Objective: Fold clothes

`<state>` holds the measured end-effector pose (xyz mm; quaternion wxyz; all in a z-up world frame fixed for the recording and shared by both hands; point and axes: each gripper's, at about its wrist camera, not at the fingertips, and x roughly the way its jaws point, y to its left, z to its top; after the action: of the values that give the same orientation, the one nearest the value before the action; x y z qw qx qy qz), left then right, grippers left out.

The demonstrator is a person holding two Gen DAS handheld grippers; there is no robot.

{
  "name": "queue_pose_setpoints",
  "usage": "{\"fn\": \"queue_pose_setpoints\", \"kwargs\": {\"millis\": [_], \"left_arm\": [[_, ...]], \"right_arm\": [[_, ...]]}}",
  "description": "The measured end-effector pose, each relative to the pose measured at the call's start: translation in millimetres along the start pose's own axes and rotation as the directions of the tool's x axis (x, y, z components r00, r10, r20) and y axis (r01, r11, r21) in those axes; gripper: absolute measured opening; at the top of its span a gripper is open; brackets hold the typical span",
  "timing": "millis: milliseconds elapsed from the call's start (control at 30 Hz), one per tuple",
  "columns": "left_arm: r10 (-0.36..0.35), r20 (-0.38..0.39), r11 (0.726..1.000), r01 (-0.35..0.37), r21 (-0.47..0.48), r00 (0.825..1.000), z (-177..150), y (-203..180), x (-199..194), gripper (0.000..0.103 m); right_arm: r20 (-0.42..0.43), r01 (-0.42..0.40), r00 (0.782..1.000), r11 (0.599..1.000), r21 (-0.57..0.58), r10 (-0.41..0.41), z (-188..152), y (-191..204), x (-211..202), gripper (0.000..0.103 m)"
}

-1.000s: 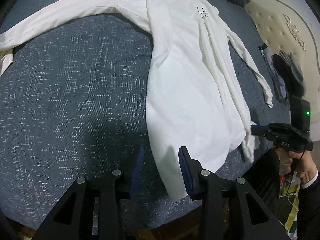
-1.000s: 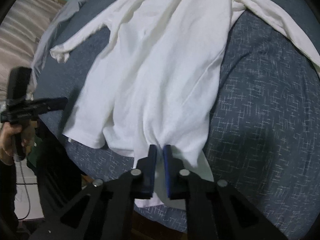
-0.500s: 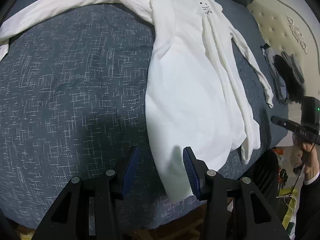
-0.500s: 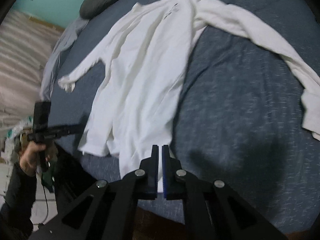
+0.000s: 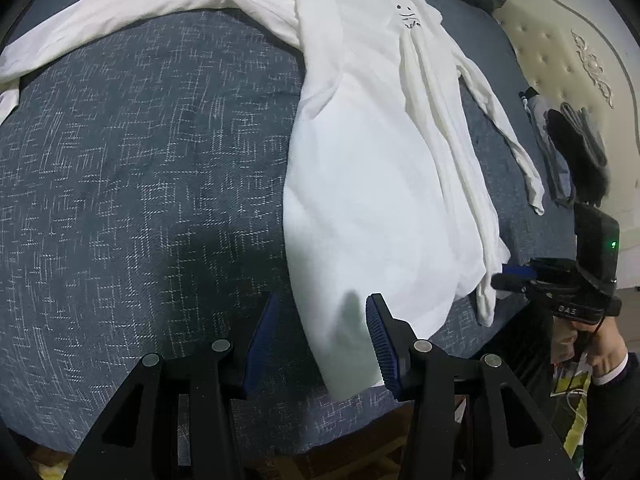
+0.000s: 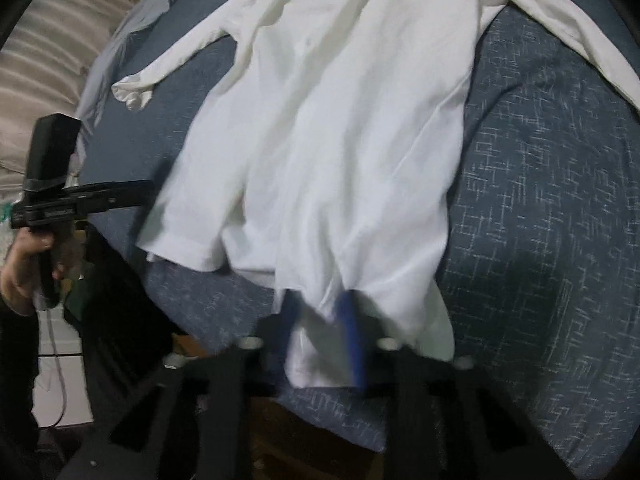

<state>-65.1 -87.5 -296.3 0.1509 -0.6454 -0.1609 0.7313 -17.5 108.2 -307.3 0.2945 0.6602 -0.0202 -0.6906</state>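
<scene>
1. Left wrist view: white long-sleeved shirt spread on the dark blue bed cover, folded lengthwise, hem toward the camera and reaching the bed's near edge.
2. One sleeve stretched out to the left across the cover; other sleeve trailing down the right side.
3. Small black smiley print near the collar, far end.
4. Left tongs released, jaws standing well apart above the hem corner; right blue pad over the white cloth, left pad over bare cover, neither pressing.
5. At the right edge, the right tongs seen side-on, held by a hand in a dark sleeve with white cuff, tip at the hem's far corner.
6. Cream tufted headboard and dark folded garments beyond the shirt.
7. Right wrist view, blurred: same shirt filling the middle, hem nearest the camera.
8. Right tongs opening, hem cloth between the blue pads; grip loosening, pads apparently no longer pinching.
9. Left tongs at the left edge, gripped by a hand, level with the hem's other corner.
10. Grey cloth and a beige striped pillow at upper left.
</scene>
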Motion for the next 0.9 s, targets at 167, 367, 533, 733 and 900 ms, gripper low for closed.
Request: {"fn": "queue_pose_setpoints", "kwargs": {"millis": [167, 367, 533, 733, 900], "left_arm": [[0.002, -0.002, 1.000, -0.002, -0.006, 1.000, -1.6, 5.0, -0.2, 0.050], [-0.009, -0.010, 1.000, 0.009, -0.016, 1.000, -2.5, 7.5, 4.2, 0.050], [-0.018, -0.021, 1.000, 0.017, -0.022, 1.000, -3.1, 3.3, 12.7, 0.050], [-0.027, -0.031, 0.999, 0.026, -0.033, 0.999, -4.2, 1.6, 18.5, 0.050], [-0.025, -0.030, 0.999, 0.024, -0.031, 0.999, -6.3, 0.8, 17.6, 0.050]], "right_arm": [[0.084, -0.020, 0.996, 1.000, 0.020, 0.018, -2.4, -10.6, -23.6, 0.004], [0.197, -0.036, 0.980, 0.996, 0.079, 0.019, -6.4, -44.4, -74.1, 0.004], [0.243, -0.033, 0.970, 0.984, 0.173, -0.010, -15.2, -81.9, -97.0, 0.004], [0.251, -0.007, 0.967, 0.973, 0.229, -0.052, -24.8, -106.1, -101.4, 0.004], [0.282, 0.012, 0.955, 0.956, 0.292, -0.098, -28.5, -136.6, -112.6, 0.004]]}}
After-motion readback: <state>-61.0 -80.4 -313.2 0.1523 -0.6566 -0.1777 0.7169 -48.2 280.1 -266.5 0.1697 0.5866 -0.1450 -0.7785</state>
